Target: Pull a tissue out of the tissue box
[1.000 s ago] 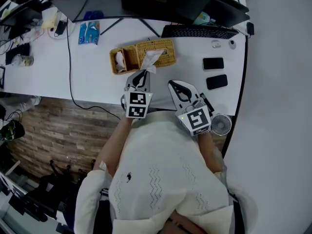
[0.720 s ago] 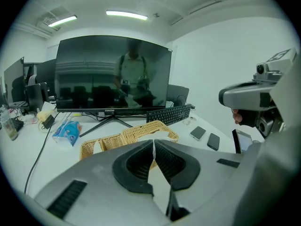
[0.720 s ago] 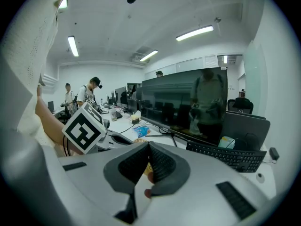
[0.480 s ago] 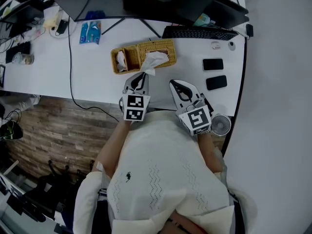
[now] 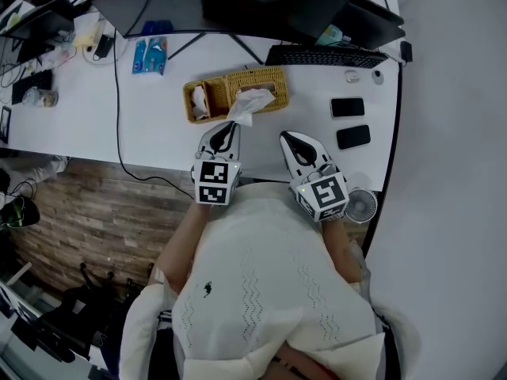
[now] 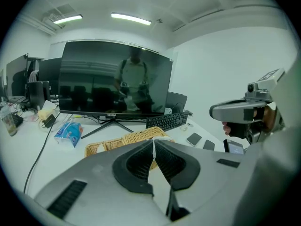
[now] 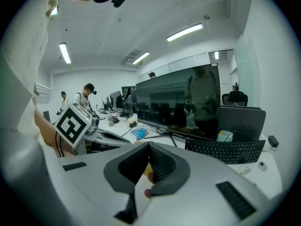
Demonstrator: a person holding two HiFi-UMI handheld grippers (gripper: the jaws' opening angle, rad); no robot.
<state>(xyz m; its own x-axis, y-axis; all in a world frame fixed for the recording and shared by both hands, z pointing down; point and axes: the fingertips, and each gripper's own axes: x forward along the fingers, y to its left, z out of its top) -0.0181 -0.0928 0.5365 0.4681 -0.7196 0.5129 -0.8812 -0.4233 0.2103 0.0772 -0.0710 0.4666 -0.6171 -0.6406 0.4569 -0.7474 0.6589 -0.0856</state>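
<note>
A woven wicker tissue box (image 5: 261, 81) stands on the white desk (image 5: 150, 125) in the head view. A white tissue (image 5: 248, 104) rises out of its top slot toward me. My left gripper (image 5: 230, 125) is shut on the tissue's near corner, just in front of the box. In the left gripper view a thin white edge of the tissue (image 6: 153, 150) shows between the closed jaws, with the wicker box (image 6: 134, 137) beyond. My right gripper (image 5: 287, 137) hovers shut and empty to the right of the box, near the desk's front edge. Its jaws meet at the tips (image 7: 149, 147).
A smaller wicker compartment (image 5: 200, 101) adjoins the box on the left. A keyboard (image 5: 326, 54) and monitor stand lie behind, two phones (image 5: 347, 107) to the right, a blue tissue pack (image 5: 149, 54) and a black cable (image 5: 117, 93) to the left. A small fan (image 5: 361, 204) sits by my right hand.
My left gripper has drawn back toward me and slightly up, and the tissue has come further out of the box. The right gripper has stayed where it was.
</note>
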